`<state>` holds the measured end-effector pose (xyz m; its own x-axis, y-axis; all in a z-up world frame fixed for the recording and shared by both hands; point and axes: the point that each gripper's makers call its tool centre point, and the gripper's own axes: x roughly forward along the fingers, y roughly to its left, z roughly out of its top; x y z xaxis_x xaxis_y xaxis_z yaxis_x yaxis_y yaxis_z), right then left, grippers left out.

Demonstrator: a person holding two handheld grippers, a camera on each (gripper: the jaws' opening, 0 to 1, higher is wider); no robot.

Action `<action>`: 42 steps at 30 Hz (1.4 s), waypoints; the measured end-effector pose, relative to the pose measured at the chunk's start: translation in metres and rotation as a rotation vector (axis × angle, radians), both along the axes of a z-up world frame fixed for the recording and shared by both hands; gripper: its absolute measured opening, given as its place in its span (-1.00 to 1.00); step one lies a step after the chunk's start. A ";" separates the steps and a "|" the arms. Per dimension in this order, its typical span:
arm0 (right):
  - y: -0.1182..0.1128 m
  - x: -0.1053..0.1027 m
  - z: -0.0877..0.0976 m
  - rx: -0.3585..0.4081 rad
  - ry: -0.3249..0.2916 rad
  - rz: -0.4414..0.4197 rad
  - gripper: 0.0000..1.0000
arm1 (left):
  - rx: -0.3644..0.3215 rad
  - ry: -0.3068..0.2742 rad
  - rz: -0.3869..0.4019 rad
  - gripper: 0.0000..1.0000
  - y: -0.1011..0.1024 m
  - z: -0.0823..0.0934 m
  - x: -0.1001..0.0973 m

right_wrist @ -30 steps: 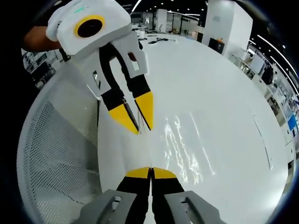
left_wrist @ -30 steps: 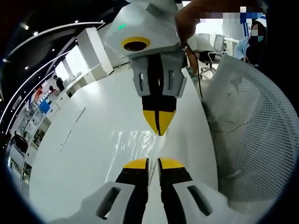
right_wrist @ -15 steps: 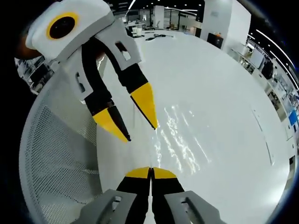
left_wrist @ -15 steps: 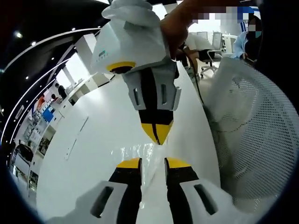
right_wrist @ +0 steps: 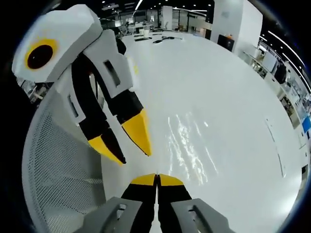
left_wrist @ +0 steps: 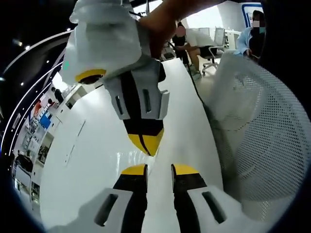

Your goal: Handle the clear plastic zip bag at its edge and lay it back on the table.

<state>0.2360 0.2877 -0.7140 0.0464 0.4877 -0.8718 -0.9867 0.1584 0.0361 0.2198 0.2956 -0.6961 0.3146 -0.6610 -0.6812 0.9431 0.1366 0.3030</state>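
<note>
The left gripper [left_wrist: 159, 169], at the bottom of its view, stands spread and empty, while the right gripper [right_wrist: 156, 178] is pressed together, seemingly pinching the near edge of the clear plastic zip bag [right_wrist: 189, 145]. The bag glints mid-frame, mostly flat on the white desk [right_wrist: 233, 87], so laying down looks nearly done; releasing that edge remains.

A glossy white table [right_wrist: 228, 97] is extending far into a large open hall, with a white mesh chair back [left_wrist: 262, 131] standing at its near edge. Ceiling strip lights [right_wrist: 284, 41] are reflecting across the dark ceiling, white square columns [right_wrist: 235, 24] are rising behind, and office chairs [left_wrist: 214, 41] are standing farther off.
</note>
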 end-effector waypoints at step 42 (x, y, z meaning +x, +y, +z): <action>-0.016 0.071 0.088 0.103 -0.297 -0.162 -1.00 | 0.002 -0.078 0.016 -1.00 -0.013 0.025 0.021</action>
